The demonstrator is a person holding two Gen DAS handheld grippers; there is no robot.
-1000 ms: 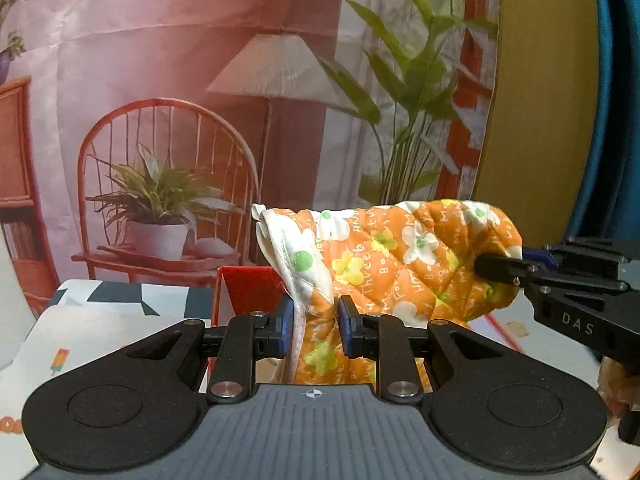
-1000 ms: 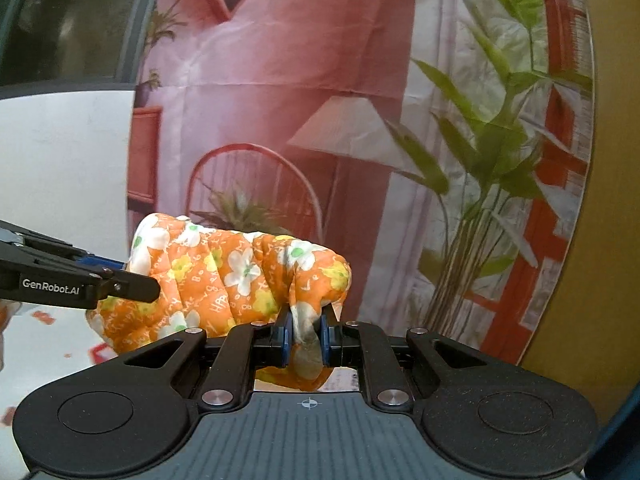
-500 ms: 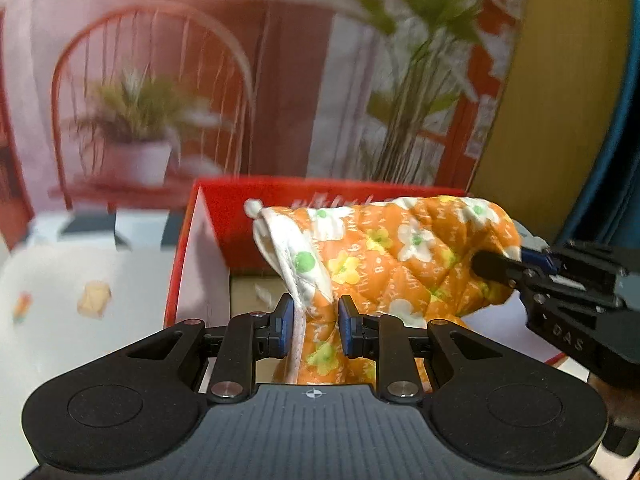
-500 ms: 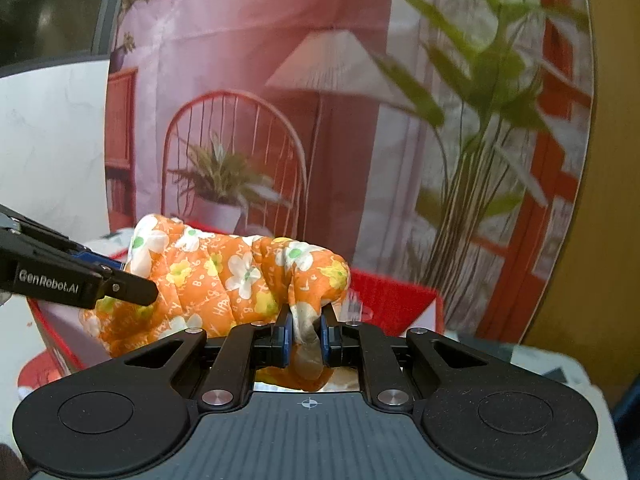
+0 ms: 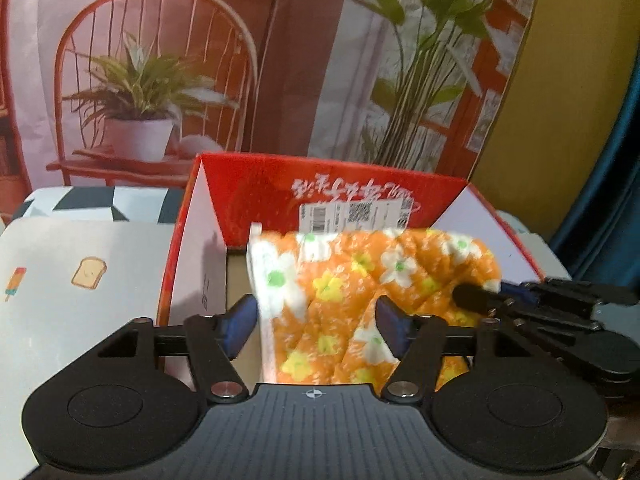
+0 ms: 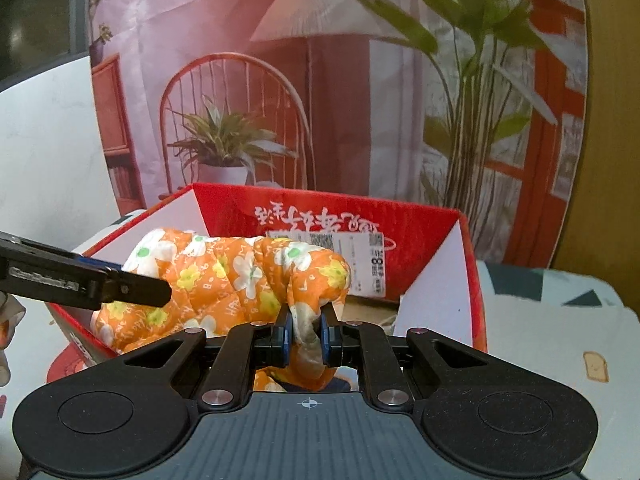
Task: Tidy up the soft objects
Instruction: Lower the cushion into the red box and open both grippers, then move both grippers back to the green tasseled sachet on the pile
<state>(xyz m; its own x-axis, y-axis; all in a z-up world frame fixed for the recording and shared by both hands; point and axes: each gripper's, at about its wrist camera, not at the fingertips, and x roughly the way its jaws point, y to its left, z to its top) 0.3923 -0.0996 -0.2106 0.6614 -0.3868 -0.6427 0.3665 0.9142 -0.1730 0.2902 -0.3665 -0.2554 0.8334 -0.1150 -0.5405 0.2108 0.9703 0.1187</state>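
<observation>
Two grippers: both at one orange floral quilt (image 5: pixel 360 280) over an open red box (image 5: pixel 256 188).
Left gripper (image 5: pixel 316 324): jaws spread wide, blue pads on either side of the quilt's near fold, gripping nothing.
Right gripper (image 6: pixel 306 334): jaws pinched nearly closed on a bunched corner of the quilt.
Quilt: folded into a roll, lying across the box's open top, partly down inside it; how far it rests on the box floor cannot be told.
Box: red outside, white side walls, white script and a barcode label (image 6: pixel 360 256) on its far wall.
Cross view: right gripper reaches the quilt's far end from the box's right side in the left camera; left gripper enters from the box's left in the right camera.
Behind the box: backdrop (image 6: pixel 320 80) printed with chair, potted plant, lamp.
Left of the box: white mat (image 5: pixel 80 264) with toast and popsicle drawings.
</observation>
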